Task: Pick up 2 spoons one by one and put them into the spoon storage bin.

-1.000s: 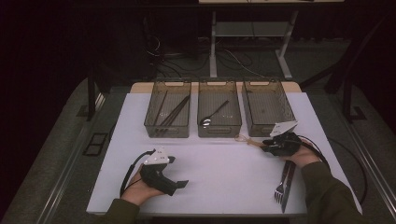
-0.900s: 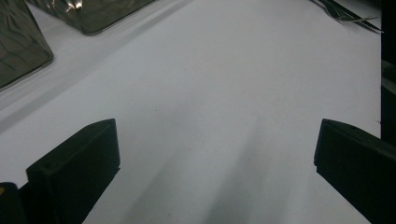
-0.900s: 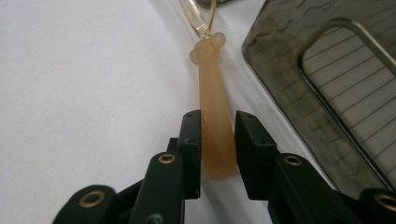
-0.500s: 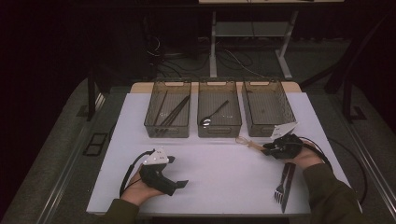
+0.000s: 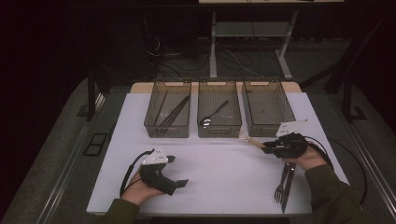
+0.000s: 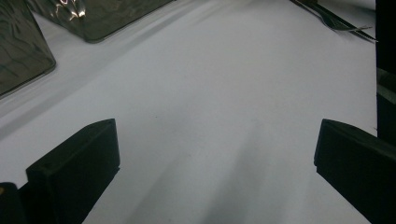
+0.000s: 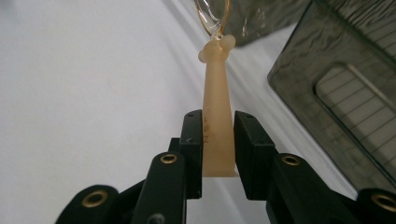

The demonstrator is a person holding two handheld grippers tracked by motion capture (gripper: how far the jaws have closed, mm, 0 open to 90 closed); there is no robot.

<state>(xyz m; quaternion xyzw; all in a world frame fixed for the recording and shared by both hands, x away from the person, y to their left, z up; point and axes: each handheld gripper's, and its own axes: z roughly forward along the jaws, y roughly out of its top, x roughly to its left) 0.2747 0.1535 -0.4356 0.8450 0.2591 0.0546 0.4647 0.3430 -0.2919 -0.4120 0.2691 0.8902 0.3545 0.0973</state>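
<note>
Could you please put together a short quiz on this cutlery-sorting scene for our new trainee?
1. True or false: the right gripper is shut on a cream handle.
2. Which bin holds the spoon: A left bin, B middle bin, C right bin?
3. What lies on the table by the right sleeve?

Key
1. True; the jaws press on both its sides.
2. B.
3. A fork and, beside it, what looks like a knife. The left gripper is open, with nothing between its jaws.
</note>
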